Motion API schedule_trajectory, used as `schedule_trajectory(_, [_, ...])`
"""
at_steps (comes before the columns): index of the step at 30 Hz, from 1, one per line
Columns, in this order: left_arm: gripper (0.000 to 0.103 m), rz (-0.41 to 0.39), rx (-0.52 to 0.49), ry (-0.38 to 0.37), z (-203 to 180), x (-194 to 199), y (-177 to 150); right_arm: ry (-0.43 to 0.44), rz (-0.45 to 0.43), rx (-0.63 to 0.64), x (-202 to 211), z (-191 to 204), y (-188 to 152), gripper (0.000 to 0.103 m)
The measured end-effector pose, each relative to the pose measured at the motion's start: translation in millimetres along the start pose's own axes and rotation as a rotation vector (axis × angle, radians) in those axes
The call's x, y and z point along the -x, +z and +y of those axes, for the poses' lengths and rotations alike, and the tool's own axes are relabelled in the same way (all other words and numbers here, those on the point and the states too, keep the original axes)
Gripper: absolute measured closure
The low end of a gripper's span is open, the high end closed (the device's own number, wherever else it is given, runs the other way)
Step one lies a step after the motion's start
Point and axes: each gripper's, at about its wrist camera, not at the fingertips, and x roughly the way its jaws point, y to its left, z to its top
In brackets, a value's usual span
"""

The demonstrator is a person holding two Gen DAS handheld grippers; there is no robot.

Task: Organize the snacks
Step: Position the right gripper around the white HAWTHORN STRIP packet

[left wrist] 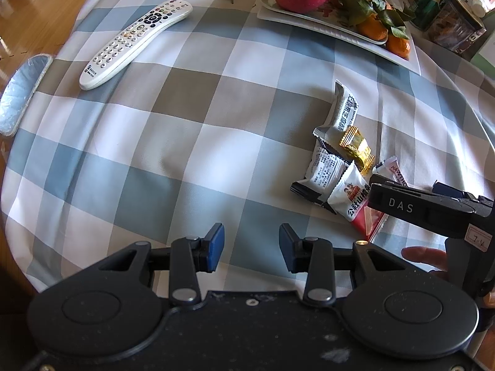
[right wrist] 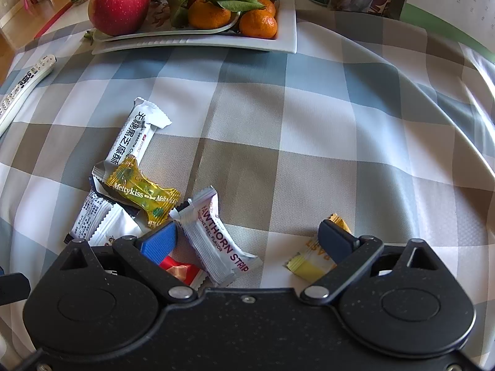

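A small pile of wrapped snacks lies on the checked tablecloth (right wrist: 309, 123): a long white sesame bar (right wrist: 133, 136), a yellow Meltykiss candy (right wrist: 139, 193), a white packet (right wrist: 92, 219) and a red-and-white packet (right wrist: 182, 270). My right gripper (right wrist: 247, 241) hangs open just above the cloth. A white Hawthorn Strip packet (right wrist: 216, 238) lies between its fingers, beside the blue left pad (right wrist: 159, 242) and untouched by the right one. A yellow packet (right wrist: 309, 264) lies under the right finger. My left gripper (left wrist: 251, 247) is open over bare cloth, left of the pile (left wrist: 340, 167).
A white tray (right wrist: 198, 46) with a red apple (right wrist: 119, 3) and leafy mandarins (right wrist: 210, 15) stands at the back. A white remote (left wrist: 136, 43) lies far left. Jars and cans (left wrist: 445, 12) crowd the back right. A foil-covered dish (left wrist: 24, 92) sits at the table's left edge.
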Motion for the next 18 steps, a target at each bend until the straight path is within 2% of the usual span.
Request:
schedule_trajectory(7, [0.062, 0.003, 0.003, -0.001, 0, -1, 0, 0.022, -0.01, 0.018, 3, -1, -1, 0.007])
schedule_trajectory(10, [0.062, 0.0, 0.006, -0.008, 2, 1, 0, 0.04, -0.023, 0.055, 8, 3, -1, 0.019])
schedule_trajectory(12, [0.062, -0.002, 0.009, -0.012, 3, 2, 0, 0.054, -0.042, 0.088, 13, 10, -4, 0.037])
schedule_trajectory(14, [0.062, -0.003, 0.01, -0.017, 4, 3, 0, 0.066, -0.052, 0.121, 17, 17, -5, 0.045])
schedule_trajectory(17, [0.062, -0.006, 0.01, -0.022, 4, 4, -1, 0.068, -0.056, 0.137, 18, 21, -6, 0.051])
schedule_trajectory(18, [0.062, -0.008, 0.009, -0.024, 4, 5, -1, 0.073, -0.055, 0.139, 18, 21, -6, 0.058])
